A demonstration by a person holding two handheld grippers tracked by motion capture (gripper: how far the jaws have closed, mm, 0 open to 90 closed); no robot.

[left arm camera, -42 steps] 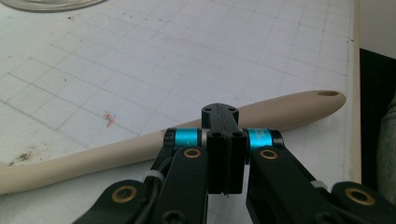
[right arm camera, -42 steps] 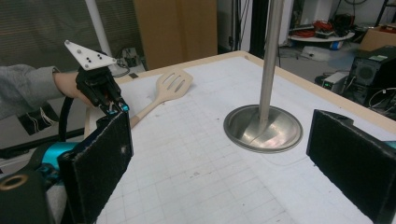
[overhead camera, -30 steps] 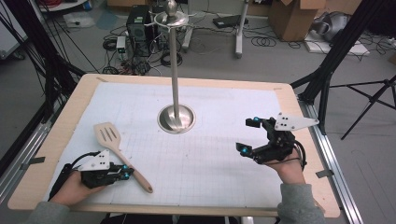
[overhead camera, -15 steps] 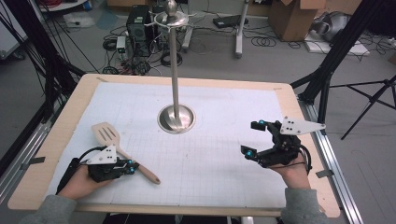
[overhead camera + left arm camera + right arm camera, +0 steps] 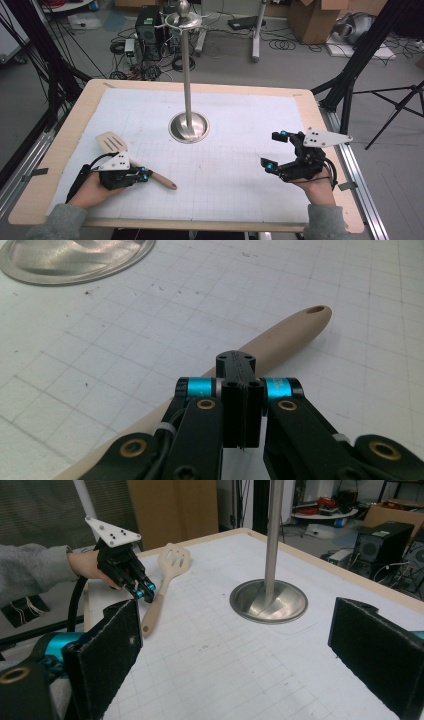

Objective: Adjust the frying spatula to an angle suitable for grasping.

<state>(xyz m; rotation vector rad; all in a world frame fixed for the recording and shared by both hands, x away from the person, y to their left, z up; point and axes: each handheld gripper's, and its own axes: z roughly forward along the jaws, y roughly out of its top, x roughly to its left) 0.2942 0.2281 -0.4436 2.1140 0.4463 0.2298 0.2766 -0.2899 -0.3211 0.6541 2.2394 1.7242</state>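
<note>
Near the surface's (image 5: pixel 60 150) left front corner, our left hand-held gripper (image 5: pixel 145 175) sits with jaws pressed together just above the wooden spatula's (image 5: pixel 112 145) handle, which lies flat there. The metal stand (image 5: pixel 188 125) rises mid-surface. Toward the right edge, our right hand-held gripper (image 5: pixel 274 151) hovers, jaws spread, holding nothing.

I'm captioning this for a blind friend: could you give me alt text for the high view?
A person's left gripper, jaws shut, sits over the handle of a wooden slotted spatula lying on a white gridded mat. The right gripper hovers with jaws wide open and empty, and a tall metal stand rises from the middle of the table.
</note>
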